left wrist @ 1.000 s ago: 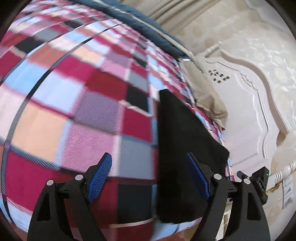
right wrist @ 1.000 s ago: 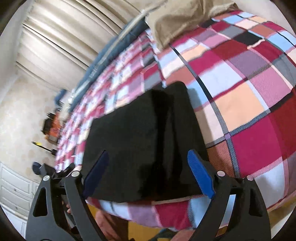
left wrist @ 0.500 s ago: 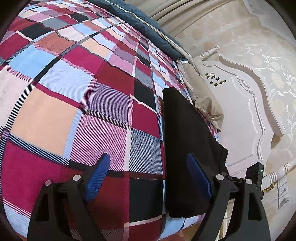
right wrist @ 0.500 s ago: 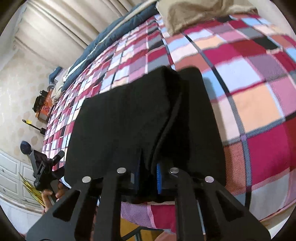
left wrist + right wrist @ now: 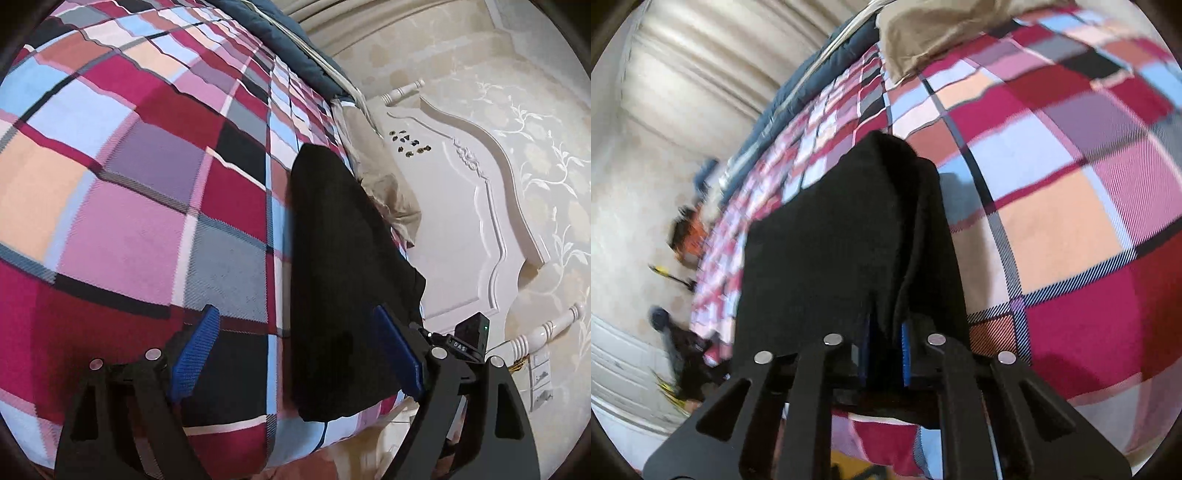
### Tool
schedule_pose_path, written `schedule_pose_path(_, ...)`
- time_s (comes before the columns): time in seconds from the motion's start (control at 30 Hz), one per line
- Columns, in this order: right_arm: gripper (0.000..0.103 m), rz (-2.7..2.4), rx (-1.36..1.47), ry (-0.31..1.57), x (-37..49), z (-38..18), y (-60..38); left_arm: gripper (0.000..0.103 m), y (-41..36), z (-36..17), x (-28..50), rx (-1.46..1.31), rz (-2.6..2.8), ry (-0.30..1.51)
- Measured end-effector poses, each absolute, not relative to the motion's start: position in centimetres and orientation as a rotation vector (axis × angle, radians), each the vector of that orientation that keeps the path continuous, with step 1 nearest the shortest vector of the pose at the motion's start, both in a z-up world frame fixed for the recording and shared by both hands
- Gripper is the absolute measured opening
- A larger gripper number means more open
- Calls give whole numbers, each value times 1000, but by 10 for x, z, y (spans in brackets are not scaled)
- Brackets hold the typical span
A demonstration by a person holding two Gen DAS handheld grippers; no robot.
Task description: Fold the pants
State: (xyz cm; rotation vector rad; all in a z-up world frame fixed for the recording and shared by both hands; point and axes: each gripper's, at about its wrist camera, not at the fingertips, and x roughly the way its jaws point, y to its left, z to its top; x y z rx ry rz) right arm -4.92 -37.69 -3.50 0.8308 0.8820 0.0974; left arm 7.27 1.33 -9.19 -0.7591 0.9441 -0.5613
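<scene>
blurred: orange object (image 5: 690, 236) | hidden: pants (image 5: 827, 251) edge behind fingers (image 5: 906, 347)

The right gripper (image 5: 885, 349), whose blue pads were spread wide either side of the black pants (image 5: 831, 251) a second ago, is now pinching a raised ridge of the cloth between them. That ridge is lifting higher off the plaid bedspread (image 5: 1052, 229) than half a second ago. The left gripper (image 5: 295, 354) is drifting, its view now showing more of the bed's near edge.

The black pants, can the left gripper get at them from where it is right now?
Probably yes: the left gripper is open, the black pants lie just ahead by its right finger, and nothing sits between them.
</scene>
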Motion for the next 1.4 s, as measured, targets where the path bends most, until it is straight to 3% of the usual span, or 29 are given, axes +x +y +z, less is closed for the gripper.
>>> schedule_pose_path(0.17,27,82,887,819,-72,-32,-390,83,8,-89,73,-767,-605,958)
schedule_pose_path(0.2,38,72,903,807,-79,-32,-393,83,7,-90,73,-779,-618,962)
schedule_pose_path(0.23,58,47,908,803,-85,-32,-395,83,7,-90,72,-791,-628,966)
schedule_pose_path(0.3,69,9,910,797,-98,-35,-396,83,6,-92,73,-826,-652,976)
schedule_pose_path(0.63,71,132,1070,772,-103,-62,-385,83,-1,-107,75,-1052,-752,1031)
schedule_pose_path(0.9,81,155,1012,802,-83,-57,-369,83,-3,-111,82,-1048,-726,1080)
schedule_pose_path(1.23,81,163,1004,787,-87,-58,-368,83,-25,-103,79,-815,-701,1124)
schedule_pose_path(1.3,81,158,985,788,-87,-57,-365,67,-30,-102,79,-790,-693,1130)
schedule_pose_path(1.33,78,154,973,790,-86,-56,-363,66,-31,-104,79,-778,-673,1134)
schedule_pose_path(1.37,74,146,959,798,-86,-57,-361,60,-31,-105,79,-777,-667,1131)
schedule_pose_path(1.4,62,150,949,813,-85,-59,-360,55,-29,-106,79,-780,-666,1131)
